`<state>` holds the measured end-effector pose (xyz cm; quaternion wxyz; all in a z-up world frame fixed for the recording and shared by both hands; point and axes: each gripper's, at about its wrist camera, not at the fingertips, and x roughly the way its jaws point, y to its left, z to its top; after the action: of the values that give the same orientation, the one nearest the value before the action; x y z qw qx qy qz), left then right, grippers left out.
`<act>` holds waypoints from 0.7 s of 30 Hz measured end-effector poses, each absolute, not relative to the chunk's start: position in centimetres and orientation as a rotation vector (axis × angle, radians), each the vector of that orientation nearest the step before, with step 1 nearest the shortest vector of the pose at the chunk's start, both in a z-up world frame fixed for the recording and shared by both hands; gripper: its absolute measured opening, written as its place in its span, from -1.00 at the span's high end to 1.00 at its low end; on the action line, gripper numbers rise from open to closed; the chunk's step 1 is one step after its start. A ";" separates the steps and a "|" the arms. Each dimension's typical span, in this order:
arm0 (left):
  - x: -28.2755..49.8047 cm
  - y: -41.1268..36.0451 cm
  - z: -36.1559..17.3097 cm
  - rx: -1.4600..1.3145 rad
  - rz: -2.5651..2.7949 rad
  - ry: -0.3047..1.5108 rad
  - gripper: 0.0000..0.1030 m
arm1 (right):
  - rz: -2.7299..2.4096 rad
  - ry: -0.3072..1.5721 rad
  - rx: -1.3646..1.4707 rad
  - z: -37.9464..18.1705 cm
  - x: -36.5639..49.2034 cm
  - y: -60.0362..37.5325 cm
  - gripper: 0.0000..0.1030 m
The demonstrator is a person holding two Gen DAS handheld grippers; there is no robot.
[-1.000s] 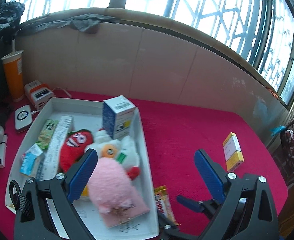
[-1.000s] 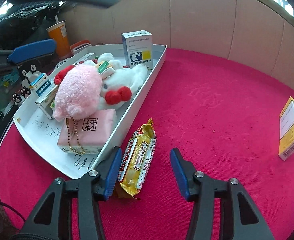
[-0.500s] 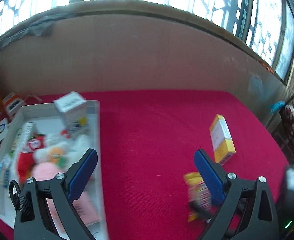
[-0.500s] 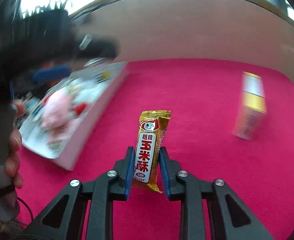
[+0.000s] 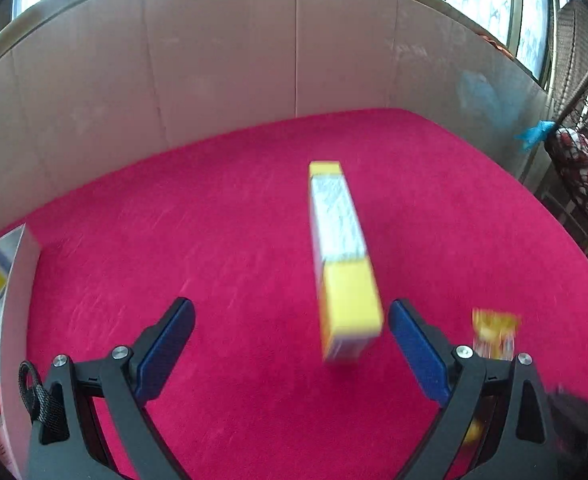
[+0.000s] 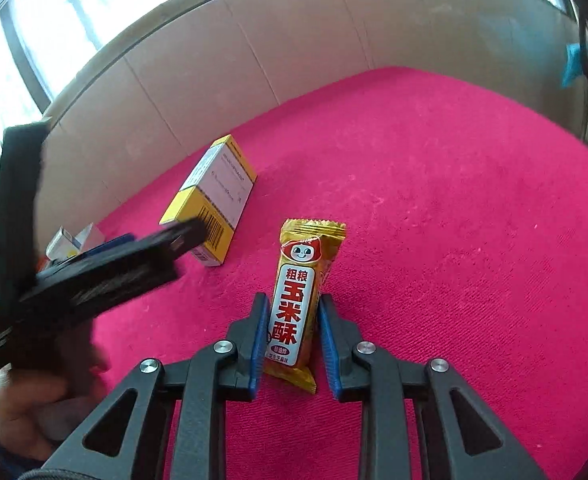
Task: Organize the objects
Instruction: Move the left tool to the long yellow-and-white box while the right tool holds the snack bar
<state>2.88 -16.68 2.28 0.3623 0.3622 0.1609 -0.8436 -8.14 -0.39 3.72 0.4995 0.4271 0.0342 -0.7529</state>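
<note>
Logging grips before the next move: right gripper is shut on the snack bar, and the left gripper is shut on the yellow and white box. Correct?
Not quite. The right gripper is indeed shut on the snack bar. But the left gripper holds nothing: the left wrist view shows its jaws wide open, with the yellow and white box lying on the red cloth just ahead of them, ungripped.

Open red cloth is found left of the yellow box. Passage behind the box is closed by the beige panel wall; far left, by the white tray.
</note>
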 end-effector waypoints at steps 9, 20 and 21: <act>2.5 -18.6 0.5 0.948 -2.129 0.485 0.33 | -1.836 0.087 1.037 3.7 -7.5 -0.3 0.48; 8.9 -14.5 3.9 0.754 -2.189 0.307 0.57 | -1.908 0.135 1.008 3.7 -6.1 0.1 0.48; 9.0 -14.5 4.1 0.747 -2.197 0.303 0.57 | -1.916 0.143 1.005 3.7 -5.9 0.2 0.48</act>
<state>9.00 -14.45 4.12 0.3900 0.2939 0.1193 -0.8645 -5.93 0.18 3.74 0.4677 0.4096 0.0582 -0.7811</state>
